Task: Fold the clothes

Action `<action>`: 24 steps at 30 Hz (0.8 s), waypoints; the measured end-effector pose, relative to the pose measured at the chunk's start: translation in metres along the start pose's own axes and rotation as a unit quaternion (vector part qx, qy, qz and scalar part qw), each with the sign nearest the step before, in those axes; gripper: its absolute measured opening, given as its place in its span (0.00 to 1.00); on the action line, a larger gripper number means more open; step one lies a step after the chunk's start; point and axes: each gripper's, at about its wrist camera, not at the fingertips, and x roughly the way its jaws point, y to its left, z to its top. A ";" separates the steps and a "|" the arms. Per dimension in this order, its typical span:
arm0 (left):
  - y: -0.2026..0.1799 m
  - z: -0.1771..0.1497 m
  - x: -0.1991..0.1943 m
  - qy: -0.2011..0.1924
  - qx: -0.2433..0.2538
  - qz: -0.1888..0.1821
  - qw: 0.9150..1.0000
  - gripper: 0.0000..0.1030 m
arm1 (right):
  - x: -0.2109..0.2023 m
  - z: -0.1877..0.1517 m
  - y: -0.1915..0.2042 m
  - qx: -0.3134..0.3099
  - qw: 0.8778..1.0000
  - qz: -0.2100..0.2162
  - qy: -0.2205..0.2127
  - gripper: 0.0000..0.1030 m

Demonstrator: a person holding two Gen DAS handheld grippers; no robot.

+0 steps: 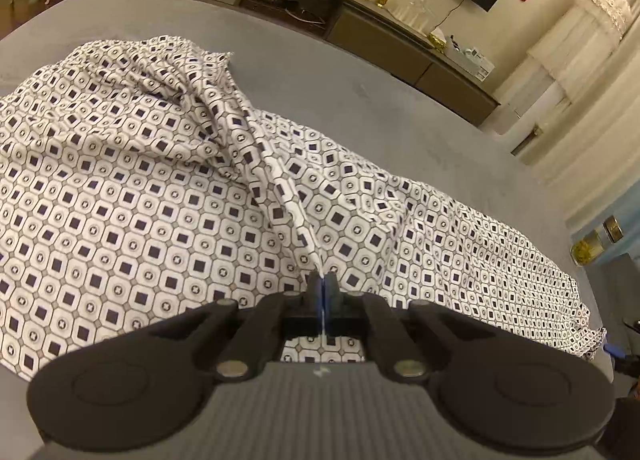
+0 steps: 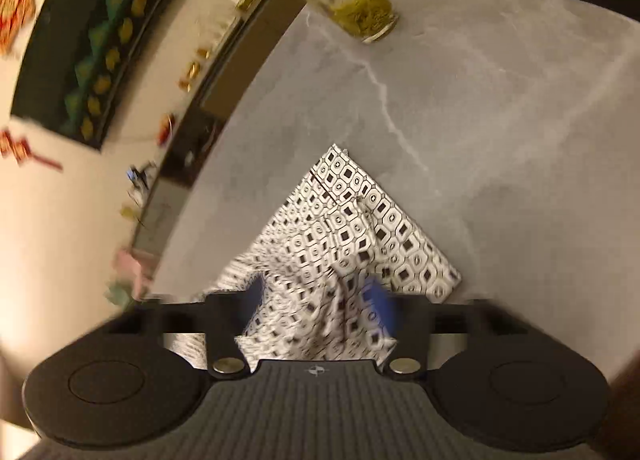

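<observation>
A: Left wrist view. left gripper (image 1: 323,285) is clamped tight on a pinched ridge of the patterned shirt (image 1: 140,196); the fabric pulls up into a taut crease running away from the jaws. The rest of the garment sprawls over the grey table (image 1: 360,100), bunched toward the far-left side, trailing off toward the right edge.

B: Handling?

A: Thin woven cloth by the look of it: light, limp, wrinkles easily, won't hold a shape. I'd grip hems or corners, not mid-panel.

B: Right wrist view?

A: Blurred. right gripper (image 2: 320,302) has its jaws spread, with cloth bunched between the blue pads (image 2: 380,302); I can't tell if they press it. A squared corner of the shirt lies flat just ahead on the table.

B: Room?

A: Bare tabletop beyond that corner. A glass jar (image 2: 356,8) stands near the far edge, well apart from the fabric. The curved table edge runs close on the left; cloth could slide off there.
</observation>
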 end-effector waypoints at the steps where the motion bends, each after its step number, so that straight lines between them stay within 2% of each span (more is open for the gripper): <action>1: -0.002 0.000 0.002 0.002 0.002 0.000 1.000 0.01 | -0.001 -0.005 -0.001 0.006 1.000 0.006 0.009 0.75; 6: -0.008 0.000 0.005 0.005 0.016 -0.004 1.000 0.01 | 0.019 -0.016 -0.007 0.051 0.997 0.021 0.059 0.81; 9: -0.004 -0.001 0.002 0.003 0.011 -0.001 1.000 0.01 | 0.037 -0.007 -0.001 0.071 0.995 0.032 0.063 0.82; 11: -0.002 0.000 0.001 0.003 0.007 -0.002 1.000 0.01 | 0.048 -0.005 0.009 0.059 0.996 0.016 0.066 0.82; 12: -0.002 0.000 0.001 0.003 0.007 -0.002 1.000 0.01 | 0.055 -0.005 0.014 0.045 0.997 0.001 0.068 0.73; 13: -0.003 0.001 0.001 0.003 0.008 -0.002 1.000 0.01 | 0.060 -0.005 0.021 0.024 0.997 -0.022 0.067 0.51; 14: -0.003 0.001 0.002 0.003 0.010 -0.003 1.000 0.01 | 0.064 -0.005 0.027 -0.002 0.997 -0.051 0.065 0.40; 15: -0.004 0.001 0.002 0.003 0.012 -0.003 1.000 0.01 | 0.065 -0.003 0.034 -0.031 0.995 -0.075 0.056 0.19; 16: -0.005 0.002 0.002 0.003 0.013 -0.003 1.000 0.01 | 0.066 0.000 0.044 -0.066 0.992 -0.094 0.045 0.08; 18: -0.002 0.002 -0.001 -0.005 0.005 -0.004 1.000 0.01 | 0.059 0.005 0.073 -0.133 0.986 -0.098 0.014 0.00; 21: 0.004 0.002 -0.008 -0.016 -0.011 -0.013 1.000 0.01 | 0.017 -0.006 0.124 -0.248 0.967 -0.032 -0.050 0.00; 23: 0.005 0.002 -0.007 -0.011 -0.011 -0.015 1.000 0.01 | -0.017 -0.020 0.152 -0.314 0.945 0.013 -0.087 0.00; 24: 0.003 0.002 -0.004 -0.006 -0.007 -0.017 1.000 0.01 | -0.025 -0.023 0.151 -0.320 0.944 0.012 -0.084 0.00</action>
